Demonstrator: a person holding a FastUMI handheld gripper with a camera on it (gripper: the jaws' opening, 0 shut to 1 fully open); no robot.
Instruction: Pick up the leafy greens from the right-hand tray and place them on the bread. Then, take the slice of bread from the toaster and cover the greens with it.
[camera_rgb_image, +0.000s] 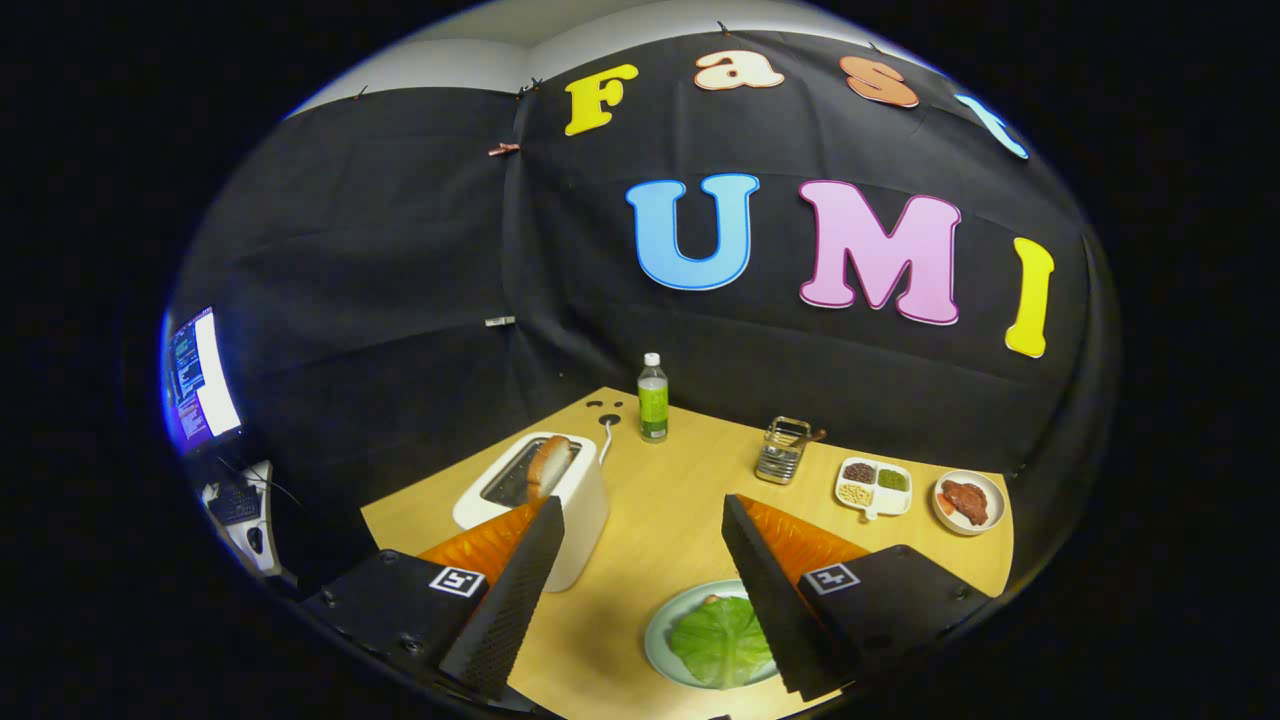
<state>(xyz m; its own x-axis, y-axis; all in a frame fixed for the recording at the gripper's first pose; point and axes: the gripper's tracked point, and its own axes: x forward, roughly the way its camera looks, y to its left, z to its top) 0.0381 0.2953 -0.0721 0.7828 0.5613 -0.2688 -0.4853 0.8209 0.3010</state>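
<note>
Already the greens (722, 640) are lying on the plate (662, 632) between the fingers, apparently covering the bread. The gripper (640, 590) is hanging spread and empty above the table (660, 520). The bread slice (549, 464) is standing in the toaster (540, 500), just beyond the left finger; a shallow or skewed pinch risks dropping it.

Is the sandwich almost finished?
Halfway. The leafy greens already lie on the plate, seemingly over the bread. The tongs are open, holding nothing, above the table. Left: pull the bread slice from the toaster and cover the greens.
</note>
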